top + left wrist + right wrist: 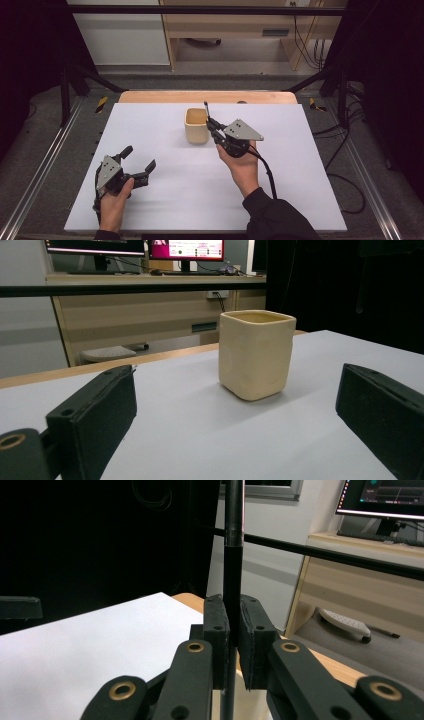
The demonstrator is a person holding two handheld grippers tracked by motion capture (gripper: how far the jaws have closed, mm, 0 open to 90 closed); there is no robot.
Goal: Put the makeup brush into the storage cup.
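Observation:
A cream square-sided cup (196, 127) (256, 355) stands upright on the white board (175, 200), a little behind its middle. My right gripper (212, 125) (234, 625) hovers just right of the cup, shut on a thin black pen (206, 108) (233, 540). The pen sticks up from the jaws, and in the high view its tip is over the cup's far right rim. Whether the pen touches the cup I cannot tell. My left gripper (139, 157) (237, 420) rests at the front left of the board, open, with nothing between its jaws, and it faces the cup.
A wooden table edge (207, 96) shows behind the board. Metal frame rails (40, 165) run along both sides, and cables (345, 145) lie on the floor at the right. Beyond the table stand a wooden desk (150, 310) with monitors (185, 249).

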